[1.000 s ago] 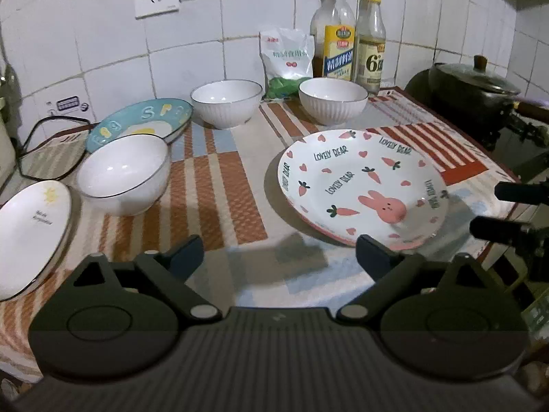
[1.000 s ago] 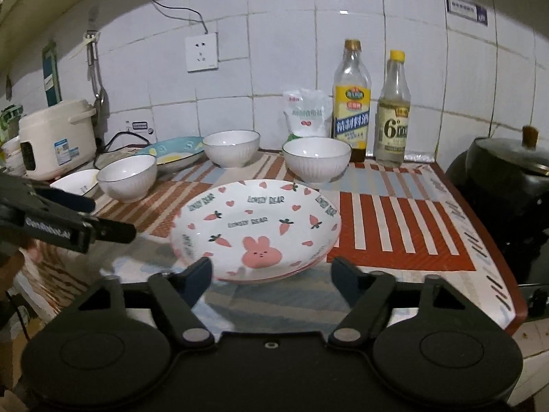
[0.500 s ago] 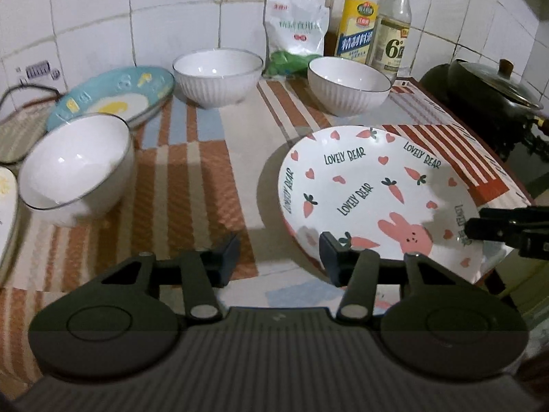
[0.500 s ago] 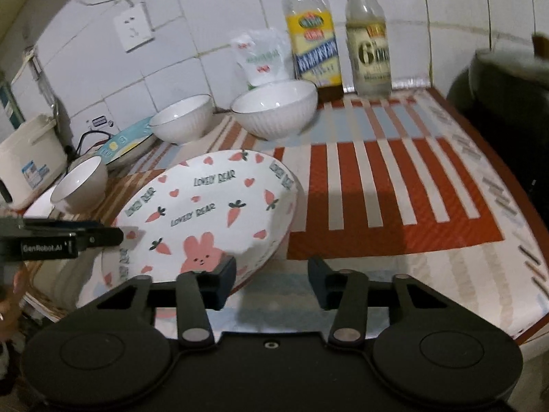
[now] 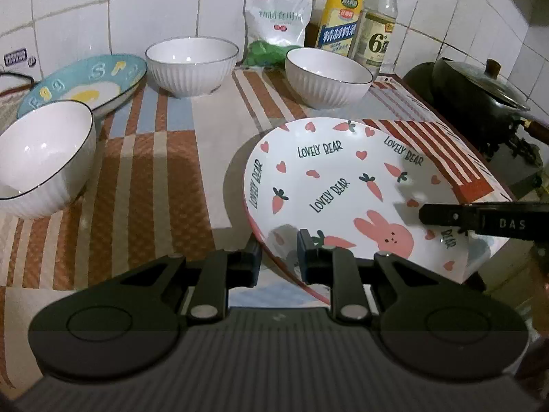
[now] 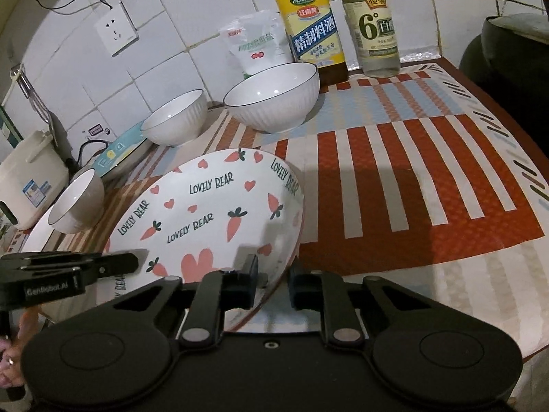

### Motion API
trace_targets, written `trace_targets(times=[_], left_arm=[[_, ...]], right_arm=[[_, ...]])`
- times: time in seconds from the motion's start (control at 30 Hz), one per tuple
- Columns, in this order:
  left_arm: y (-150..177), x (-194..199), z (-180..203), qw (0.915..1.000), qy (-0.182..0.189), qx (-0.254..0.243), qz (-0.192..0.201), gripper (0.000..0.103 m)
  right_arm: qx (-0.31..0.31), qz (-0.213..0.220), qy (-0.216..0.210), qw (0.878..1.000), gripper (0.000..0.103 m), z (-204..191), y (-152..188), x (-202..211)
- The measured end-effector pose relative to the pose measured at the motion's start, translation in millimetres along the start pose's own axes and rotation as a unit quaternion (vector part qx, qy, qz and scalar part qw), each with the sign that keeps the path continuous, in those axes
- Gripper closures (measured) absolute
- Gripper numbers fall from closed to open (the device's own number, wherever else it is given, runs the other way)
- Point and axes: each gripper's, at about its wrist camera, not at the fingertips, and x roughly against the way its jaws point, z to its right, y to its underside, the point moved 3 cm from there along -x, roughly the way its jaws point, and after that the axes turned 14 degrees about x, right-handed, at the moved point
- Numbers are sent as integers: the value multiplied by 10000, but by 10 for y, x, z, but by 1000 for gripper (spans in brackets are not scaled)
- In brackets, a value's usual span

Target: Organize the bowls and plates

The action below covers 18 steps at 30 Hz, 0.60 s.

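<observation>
A home kitchen: tiled wall (image 5: pixel 154 17), condiment bottles (image 6: pixel 310 24), lidded wok (image 5: pixel 480 92).

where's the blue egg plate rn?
In the left wrist view the blue egg plate sits far left at the back by the tiled wall, partly behind the near-left white bowl and beside the back ribbed bowl.

Plate (image 5: pixel 346 185): glazed ceramic, glossy, smooth, showing printed carrots and hearts. Bowls (image 5: pixel 192 65): glossy white ceramic, outer walls looking ribbed, rims showing a thin dark line. Cloth (image 6: pixel 411 185): woven fabric, matt, looking textured. Bottles (image 6: pixel 308 24): clear and shiny with paper labels; glass or plastic cannot be told. Bag (image 5: pixel 276 17): crinkled plastic film. Wall tiles (image 5: pixel 154 3): glossy ceramic. Left gripper (image 5: pixel 278 259) and right gripper (image 6: pixel 272 283): matt black plastic, metal pins glinting.
</observation>
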Motion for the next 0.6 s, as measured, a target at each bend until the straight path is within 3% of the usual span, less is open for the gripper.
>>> trace_targets(times=[0.23, 0.6], left_arm=[[46, 76, 14, 9994, -134, -177, 281, 82], [32, 356, -240, 9972, -440, -168, 577, 82]], right_arm=[[204, 68, 210, 9995, 81, -109, -13, 36], [520, 182, -28, 9985, 81, -463, -121, -64]])
